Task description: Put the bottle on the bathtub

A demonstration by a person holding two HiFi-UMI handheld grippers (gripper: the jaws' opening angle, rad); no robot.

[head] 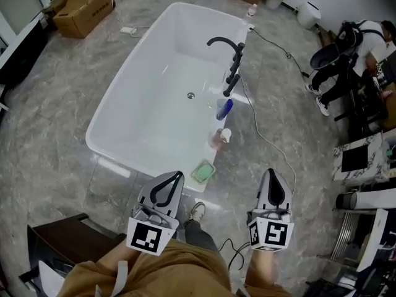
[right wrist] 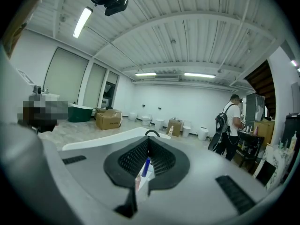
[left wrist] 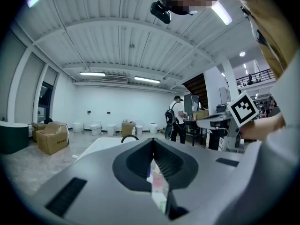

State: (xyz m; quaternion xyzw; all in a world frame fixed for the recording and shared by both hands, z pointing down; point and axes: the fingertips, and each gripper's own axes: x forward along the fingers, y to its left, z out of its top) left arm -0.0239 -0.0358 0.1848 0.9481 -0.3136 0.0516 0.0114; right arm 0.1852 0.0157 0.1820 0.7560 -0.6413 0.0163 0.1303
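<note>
The white bathtub (head: 124,113) stands in front of me with a black faucet (head: 230,57) on its right rim. A blue bottle (head: 224,109) and a pink bottle with a white cap (head: 221,137) stand on that rim, and a green soap dish (head: 203,172) lies at the near corner. A small clear bottle (head: 252,10) stands at the far corner. My left gripper (head: 178,174) and right gripper (head: 271,172) hover before the tub's near end, both shut and holding nothing. The pink bottle (left wrist: 158,182) shows beyond the left gripper (left wrist: 153,139). The blue bottle (right wrist: 146,167) shows beyond the right gripper (right wrist: 149,139).
A cardboard box (head: 83,5) sits on the floor at far left. A black cable (head: 263,135) runs along the floor right of the tub. A person (head: 365,42) stands by desks and shelves at right. A dark cabinet (head: 62,240) is at my lower left.
</note>
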